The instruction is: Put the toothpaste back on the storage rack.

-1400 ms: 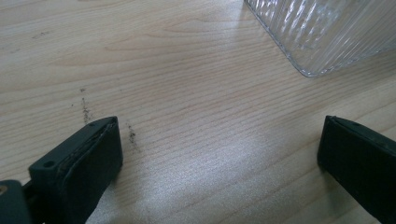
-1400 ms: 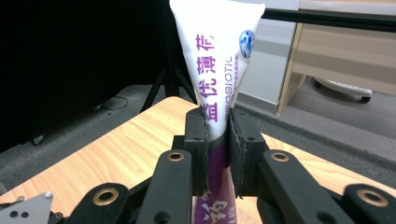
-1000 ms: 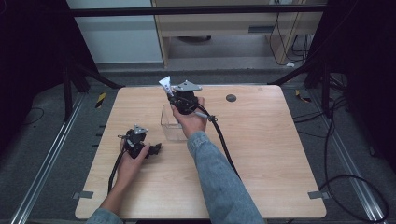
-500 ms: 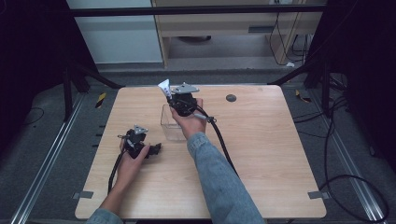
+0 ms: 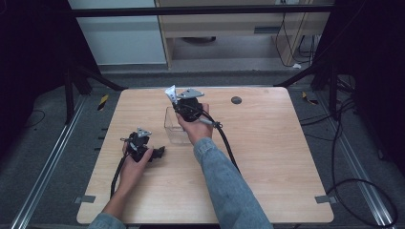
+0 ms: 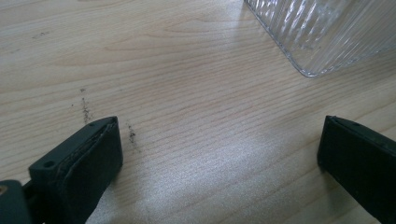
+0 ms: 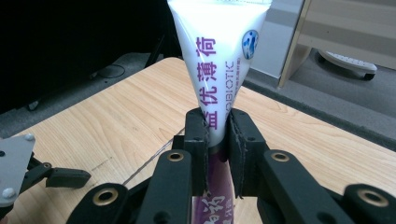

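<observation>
Right gripper (image 5: 177,98) clamped on tube (image 7: 219,60), held above clear container's (image 5: 175,125) far side; left gripper (image 5: 160,151), near-left, jaws apart.

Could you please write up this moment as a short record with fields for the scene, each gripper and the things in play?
surface: wooden table
right gripper: shut on a white tube with purple lettering, crimped flat end pointing away from the gripper
left gripper: open, nothing between the jaws, held low at the table
container: clear ribbed plastic container on the table, between the two grippers in the high view
tube versus container: tube held above the container's far side, not inside it
other: small dark round mark on the table's far part
</observation>
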Motion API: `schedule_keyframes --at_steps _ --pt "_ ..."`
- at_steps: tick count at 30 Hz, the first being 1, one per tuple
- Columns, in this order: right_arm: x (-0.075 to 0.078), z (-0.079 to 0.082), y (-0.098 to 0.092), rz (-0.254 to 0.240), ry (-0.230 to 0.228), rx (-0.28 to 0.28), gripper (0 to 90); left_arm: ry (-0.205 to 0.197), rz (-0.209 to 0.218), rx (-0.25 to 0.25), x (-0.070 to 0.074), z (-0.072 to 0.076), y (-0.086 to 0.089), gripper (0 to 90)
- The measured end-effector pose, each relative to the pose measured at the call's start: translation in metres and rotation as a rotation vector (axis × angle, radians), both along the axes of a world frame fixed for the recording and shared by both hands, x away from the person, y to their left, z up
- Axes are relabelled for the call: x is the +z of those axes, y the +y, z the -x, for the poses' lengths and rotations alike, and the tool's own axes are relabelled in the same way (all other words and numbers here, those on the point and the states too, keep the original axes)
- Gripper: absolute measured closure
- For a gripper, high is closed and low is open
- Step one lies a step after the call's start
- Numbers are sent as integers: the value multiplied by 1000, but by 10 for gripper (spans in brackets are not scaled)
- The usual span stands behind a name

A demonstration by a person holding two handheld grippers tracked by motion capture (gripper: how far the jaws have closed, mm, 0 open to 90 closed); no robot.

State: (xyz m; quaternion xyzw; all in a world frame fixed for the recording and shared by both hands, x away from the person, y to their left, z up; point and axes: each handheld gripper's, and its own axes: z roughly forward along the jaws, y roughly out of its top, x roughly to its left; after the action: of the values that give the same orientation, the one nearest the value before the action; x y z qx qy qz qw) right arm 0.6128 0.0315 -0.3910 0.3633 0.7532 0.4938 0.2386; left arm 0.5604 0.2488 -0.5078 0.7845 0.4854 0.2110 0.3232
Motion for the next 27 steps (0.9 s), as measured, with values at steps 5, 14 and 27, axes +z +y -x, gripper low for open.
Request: schedule_keyframes --at_steps 5,14,27 --pt "-1 1 -1 9 2 3 788 0 -1 0 0 0 0 0" --pt "-1 4 1 28 6 13 792 0 0 0 0 0 0 0" --pt "-6 6 7 78 27 25 792 0 0 0 0 0 0 0"
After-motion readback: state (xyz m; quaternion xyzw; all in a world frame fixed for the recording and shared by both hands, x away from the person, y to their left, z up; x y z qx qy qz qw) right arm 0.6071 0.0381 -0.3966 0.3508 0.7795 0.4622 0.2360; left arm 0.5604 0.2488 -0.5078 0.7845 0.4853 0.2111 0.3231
